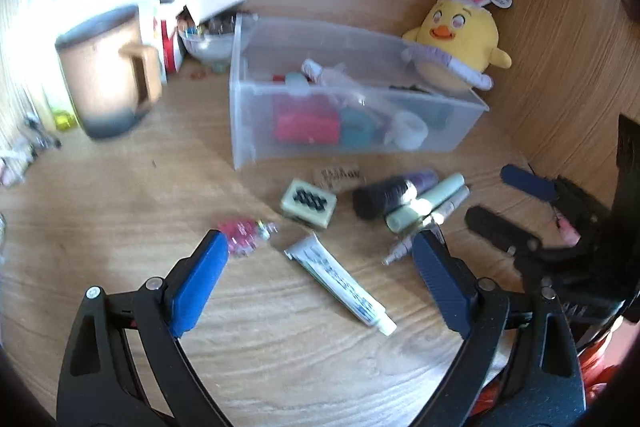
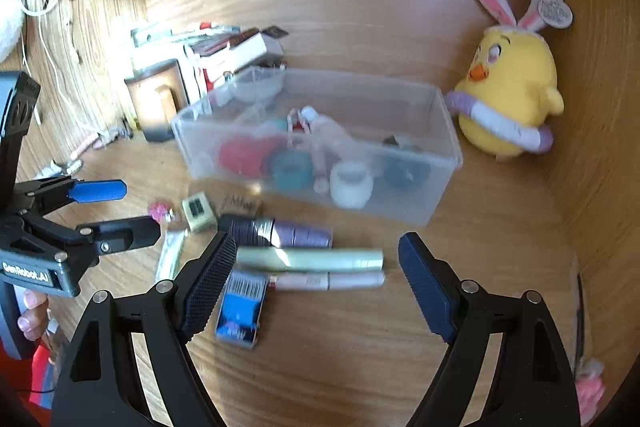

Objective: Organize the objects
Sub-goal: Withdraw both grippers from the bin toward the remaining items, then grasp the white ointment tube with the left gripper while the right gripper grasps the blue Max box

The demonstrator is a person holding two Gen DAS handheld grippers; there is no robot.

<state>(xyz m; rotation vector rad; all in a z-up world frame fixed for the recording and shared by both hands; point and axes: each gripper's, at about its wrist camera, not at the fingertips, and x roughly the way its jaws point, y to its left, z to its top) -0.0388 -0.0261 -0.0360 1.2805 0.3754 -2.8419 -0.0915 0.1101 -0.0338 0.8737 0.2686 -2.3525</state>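
Note:
My left gripper (image 1: 320, 242) hangs open over the wooden desk, with a white tube (image 1: 340, 287) lying between its blue fingers, untouched. Beyond it lie a small cube stamp (image 1: 308, 205) and a pink wrapped piece (image 1: 242, 233). My right gripper (image 2: 316, 241) is open too, above a purple bottle with a black cap (image 2: 280, 231), a pale green tube (image 2: 312, 259) and a pinkish pen (image 2: 328, 281). A small blue box (image 2: 240, 311) lies by its left finger. A clear plastic box (image 2: 436, 203) holding several items stands behind.
A yellow chick plush (image 2: 512, 95) with rabbit ears sits at the back right against the wooden wall. A brown mug (image 1: 104, 75) and a pile of boxes and papers stand at the back left. Each gripper shows in the other's view: right (image 1: 489, 193), left (image 2: 141, 207).

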